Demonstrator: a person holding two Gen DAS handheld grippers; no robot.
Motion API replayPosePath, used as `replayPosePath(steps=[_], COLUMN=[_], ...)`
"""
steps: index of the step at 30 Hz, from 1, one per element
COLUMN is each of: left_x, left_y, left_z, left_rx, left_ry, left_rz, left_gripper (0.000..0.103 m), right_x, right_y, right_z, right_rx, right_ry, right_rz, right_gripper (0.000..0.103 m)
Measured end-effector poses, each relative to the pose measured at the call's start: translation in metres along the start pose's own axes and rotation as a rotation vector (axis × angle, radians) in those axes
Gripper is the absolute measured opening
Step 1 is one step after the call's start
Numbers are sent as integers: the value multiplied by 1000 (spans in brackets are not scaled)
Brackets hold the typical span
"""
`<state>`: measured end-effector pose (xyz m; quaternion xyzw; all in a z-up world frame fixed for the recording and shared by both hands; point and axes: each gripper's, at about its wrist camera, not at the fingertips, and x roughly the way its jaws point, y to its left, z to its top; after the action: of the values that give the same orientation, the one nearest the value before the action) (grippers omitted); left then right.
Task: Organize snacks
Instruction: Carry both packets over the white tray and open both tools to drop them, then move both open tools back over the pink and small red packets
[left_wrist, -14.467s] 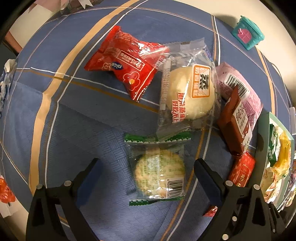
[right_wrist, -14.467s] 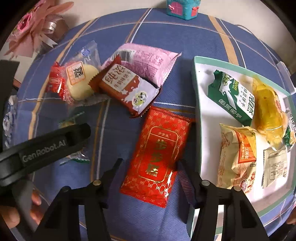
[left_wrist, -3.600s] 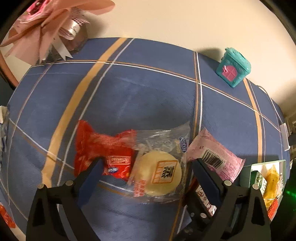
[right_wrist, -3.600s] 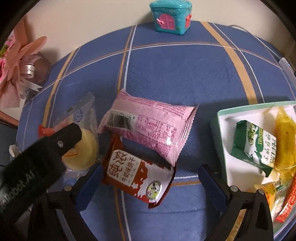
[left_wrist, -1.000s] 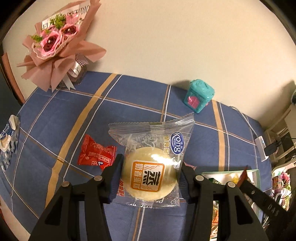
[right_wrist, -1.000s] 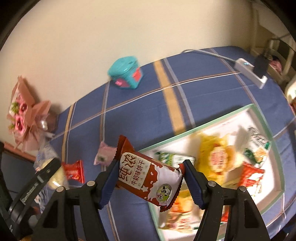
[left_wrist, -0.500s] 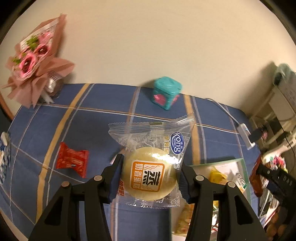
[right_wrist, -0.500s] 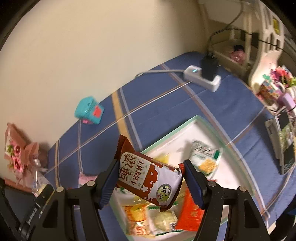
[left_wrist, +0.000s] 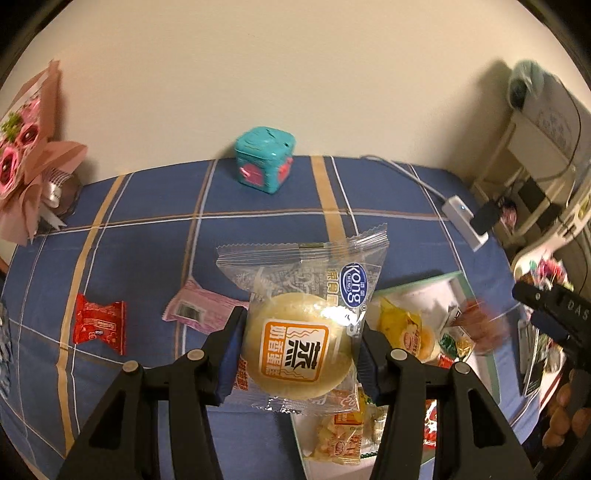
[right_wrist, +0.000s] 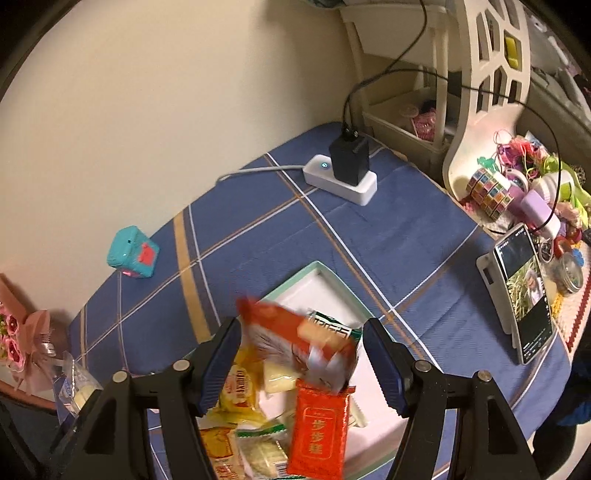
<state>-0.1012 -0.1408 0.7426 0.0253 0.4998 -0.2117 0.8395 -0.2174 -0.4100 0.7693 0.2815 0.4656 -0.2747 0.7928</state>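
Note:
My left gripper (left_wrist: 301, 332) is shut on a clear-wrapped yellow bun (left_wrist: 295, 350), held in the air over the left edge of the white, green-rimmed tray (left_wrist: 417, 281). My right gripper (right_wrist: 301, 332) hangs above the same tray (right_wrist: 317, 265). A brown-and-white biscuit packet (right_wrist: 295, 339) is gripped between its pads and looks blurred, as if swinging; the jaws stand as wide as before. The tray holds several snacks, among them a red-gold packet (right_wrist: 319, 432) and a yellow one (right_wrist: 240, 384). A red packet (left_wrist: 98, 326) and a pink packet (left_wrist: 201, 310) lie on the blue cloth.
A teal toy box (left_wrist: 264, 164) stands by the wall, and a pink bouquet (left_wrist: 26, 147) sits at the far left. A white power strip (right_wrist: 340, 177) with a black plug lies behind the tray. A propped phone (right_wrist: 524, 291) and cluttered shelves stand to the right.
Both grippers have carried their packets to the right, from over the loose snacks to over the tray. The brown packet, sharp before, is now blurred between the right pads.

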Motion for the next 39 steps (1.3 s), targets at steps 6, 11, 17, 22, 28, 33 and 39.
replayPosePath(steps=[6, 11, 17, 22, 28, 33, 39], left_x=[16, 40, 67, 77, 74, 70, 62], left_y=[-22, -31, -39, -45, -44, -37, -20], left_z=[-11, -20, -34, -39, -38, -35, -29], left_rx=[43, 74, 108, 120, 124, 107, 52], left_ry=[50, 112, 177, 197, 186, 184, 162], left_rz=[-5, 6, 25, 31, 53, 77, 89], left_gripper=[55, 56, 56, 57, 75, 83, 95], right_x=[21, 42, 75, 87, 93, 94, 94], right_y=[-2, 2, 6, 8, 8, 11, 17], right_z=[-3, -12, -28, -35, -37, -36, -37], right_rx=[-14, -31, -44, -45, -62, -87, -102], right_ry=[53, 110, 201, 239, 261, 259, 257], right_rz=[-10, -18, -39, -50, -68, -80, -86], right_gripper=[71, 71, 72, 72, 83, 92, 103])
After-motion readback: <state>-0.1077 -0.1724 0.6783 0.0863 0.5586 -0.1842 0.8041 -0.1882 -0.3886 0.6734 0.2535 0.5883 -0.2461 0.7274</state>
